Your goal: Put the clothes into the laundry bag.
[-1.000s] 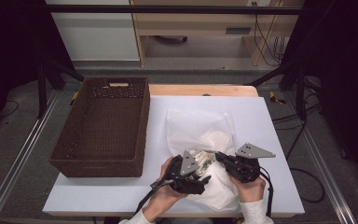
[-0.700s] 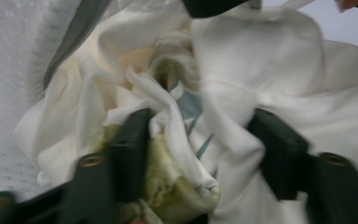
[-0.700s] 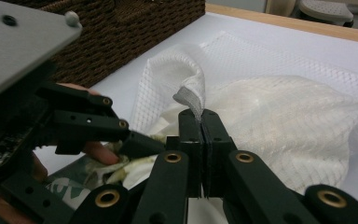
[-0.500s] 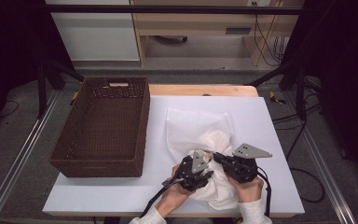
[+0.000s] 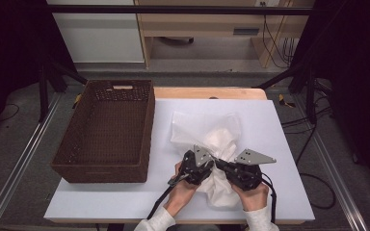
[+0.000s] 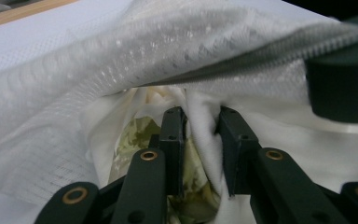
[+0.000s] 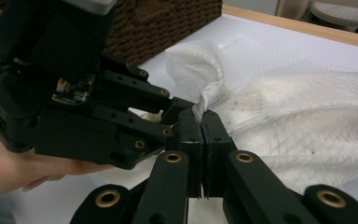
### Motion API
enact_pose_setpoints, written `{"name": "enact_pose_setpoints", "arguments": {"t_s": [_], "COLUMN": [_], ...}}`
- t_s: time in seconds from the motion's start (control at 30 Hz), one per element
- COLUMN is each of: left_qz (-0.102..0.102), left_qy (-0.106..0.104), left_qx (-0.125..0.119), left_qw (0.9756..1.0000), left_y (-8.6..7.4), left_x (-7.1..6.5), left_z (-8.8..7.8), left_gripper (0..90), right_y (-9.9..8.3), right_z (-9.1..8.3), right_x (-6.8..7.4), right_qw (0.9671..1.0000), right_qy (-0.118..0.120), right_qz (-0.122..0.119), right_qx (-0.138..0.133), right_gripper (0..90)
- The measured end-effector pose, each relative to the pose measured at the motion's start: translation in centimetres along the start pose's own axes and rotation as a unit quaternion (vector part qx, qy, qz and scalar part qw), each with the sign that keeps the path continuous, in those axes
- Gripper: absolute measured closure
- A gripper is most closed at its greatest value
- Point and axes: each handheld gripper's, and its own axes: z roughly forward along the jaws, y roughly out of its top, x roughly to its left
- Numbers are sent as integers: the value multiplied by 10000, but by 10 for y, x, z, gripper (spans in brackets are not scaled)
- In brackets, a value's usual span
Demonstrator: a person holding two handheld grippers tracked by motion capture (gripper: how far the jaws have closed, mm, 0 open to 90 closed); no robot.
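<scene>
Two grippers: both are meeting at the near end of a white mesh bag on the table.
Right gripper: jaws are pinching the bag's zippered edge tight.
Left gripper: jaws have just been closing; they are reaching into the bag's mouth and pressing a fold of white cloth between them.
Bag: it is lying mid-table, holding pale garments.
Wicker basket: it is sitting left of the bag, apart from it.

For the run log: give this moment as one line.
right gripper: shut on mesh bag rim | left gripper: closing on white garment inside
</scene>
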Motion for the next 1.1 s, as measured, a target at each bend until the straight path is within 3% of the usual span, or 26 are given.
{"name": "enact_pose_setpoints", "arguments": {"t_s": [0.1,0.13,0.17,0.2,0.23,0.27,0.3,0.33,0.4,0.43,0.5,0.6,0.67,0.73,0.8,0.87,0.93,1.0,1.1], "left_qz": [17,-77,-77,-64,-64,16,16,-21,-30,-3,22,-231,-340,-419,-529,-360,-93,122,286], "left_qy": [-79,-327,-327,-436,-436,-320,-320,-305,-228,-95,-171,-665,-800,-1085,-1384,-1355,-1089,-840,-709], "left_qx": [-14,-82,-82,-91,-91,-287,-287,-380,-284,-99,114,206,136,192,208,141,83,7,-7], "left_qw": [10000,9994,9994,9990,9990,9991,9991,9988,9993,9999,9998,9973,9961,9930,9887,9900,9940,9964,9971], "left_y": [2,0,0,-4,-4,-9,-9,-11,-14,-17,-22,-28,-27,-29,-31,-30,-28,-26,-24], "left_x": [2,8,8,14,14,22,22,29,40,46,51,57,61,66,67,61,53,44,35], "left_z": [2,-1,-1,-13,-13,-31,-31,-42,-51,-48,-35,-9,1,13,18,16,11,6,-1], "left_gripper": [654,609,561,492,448,423,396,396,348,330,273,236,220,218,282,413,560,675,727], "right_y": [-3,-4,-6,-7,-7,-8,-8,-8,-9,-9,-8,-7,-7,-6,-4,-2,-1,0,1], "right_z": [0,-1,-2,-3,-3,-3,-3,-3,-1,0,3,5,7,10,11,13,14,15,14], "right_x": [-7,-9,-11,-13,-13,-16,-16,-17,-17,-16,-15,-13,-14,-15,-15,-16,-16,-15,-14], "right_qw": [9999,9999,9999,9997,9997,9996,9996,9995,9995,9995,9996,9996,9997,9997,9998,9998,9998,9998,9998], "right_qy": [-5,-21,-99,-179,-179,-182,-182,-219,-225,-240,-243,-247,-245,-214,-207,-188,-192,-181,-154], "right_qz": [95,119,119,171,171,207,207,199,192,180,143,106,63,72,46,29,44,41,6], "right_qx": [-49,-66,-71,-77,-77,-104,-104,-91,-60,-51,-21,-6,3,-7,-24,-51,-58,-58,-97], "right_gripper": [892,892,892,892,892,891,891,891,891,891,891,891,891,891,891,891,891,891,891]}}
